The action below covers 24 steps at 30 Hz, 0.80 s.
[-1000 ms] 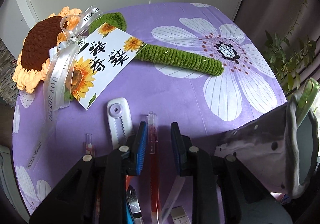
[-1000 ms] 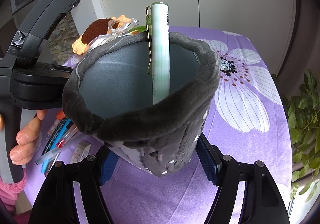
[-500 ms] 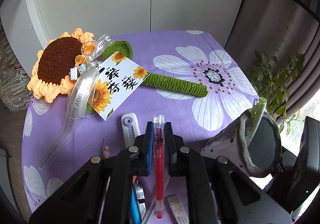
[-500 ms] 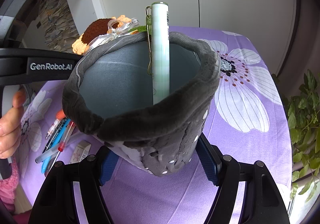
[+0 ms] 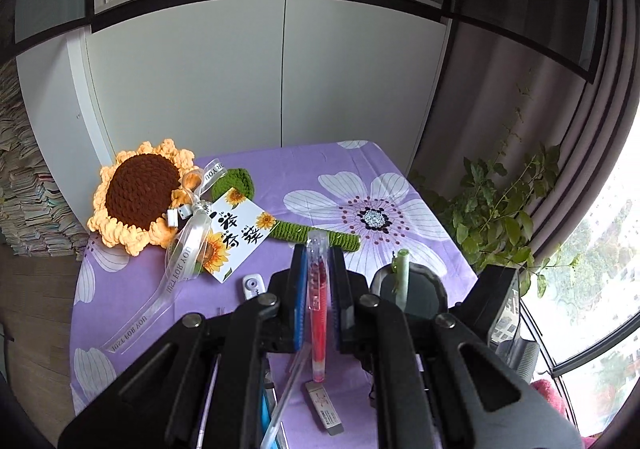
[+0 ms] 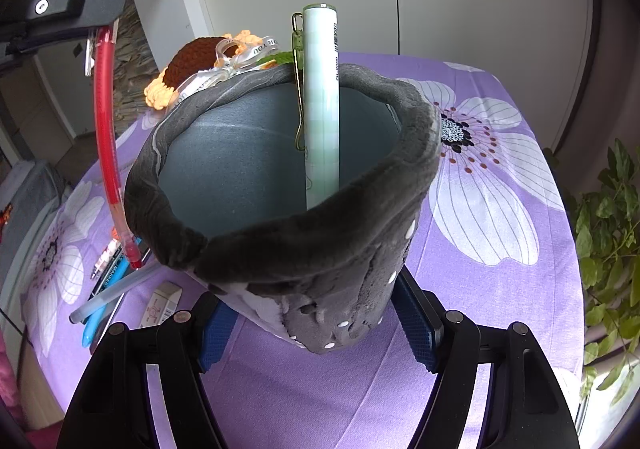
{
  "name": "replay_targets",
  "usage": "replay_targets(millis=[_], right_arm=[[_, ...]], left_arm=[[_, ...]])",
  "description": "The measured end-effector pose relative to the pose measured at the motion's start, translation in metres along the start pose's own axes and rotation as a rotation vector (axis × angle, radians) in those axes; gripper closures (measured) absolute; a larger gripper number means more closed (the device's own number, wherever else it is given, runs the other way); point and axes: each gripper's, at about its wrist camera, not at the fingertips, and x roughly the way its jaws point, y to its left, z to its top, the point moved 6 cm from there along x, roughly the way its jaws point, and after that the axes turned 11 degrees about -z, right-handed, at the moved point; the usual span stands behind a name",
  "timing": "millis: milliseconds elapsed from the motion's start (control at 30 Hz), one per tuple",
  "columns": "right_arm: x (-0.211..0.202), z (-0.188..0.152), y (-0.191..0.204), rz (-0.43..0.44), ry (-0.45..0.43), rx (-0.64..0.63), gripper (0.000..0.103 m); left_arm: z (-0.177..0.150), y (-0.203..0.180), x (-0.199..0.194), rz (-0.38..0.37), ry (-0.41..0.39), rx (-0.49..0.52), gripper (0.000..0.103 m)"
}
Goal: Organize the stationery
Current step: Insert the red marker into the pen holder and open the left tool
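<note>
The left gripper [image 5: 319, 281], pinching the red pen [image 5: 318, 313] along its fingers, hangs left of and above the pouch [image 6: 304, 249], which the right gripper [image 6: 316, 323] clamps upright, mouth open.

pen [image 6: 321, 101] in pouch [image 6: 304, 249], eraser [image 6: 161, 304] left

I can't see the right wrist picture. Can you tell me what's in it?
The right hand-held gripper squeezes a soft grey pen pouch with a pale green pen standing inside. At the left, a red pen hangs above other pens on the purple flowered tablecloth.
</note>
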Motion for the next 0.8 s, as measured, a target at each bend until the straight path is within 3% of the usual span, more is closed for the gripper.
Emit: replay_targets(millis=[333,800], right_arm=[[0.0,0.0,0.0,0.0,0.0,-0.001,0.029],[0.0,-0.001,0.002,0.0,0.0,-0.002,0.029]], left_arm=[[0.039,-0.047,-0.033,-0.071,-0.155,0.081,0.095],[0.027,-0.054,0.018,-0.056,-0.057,0.104,0.094]])
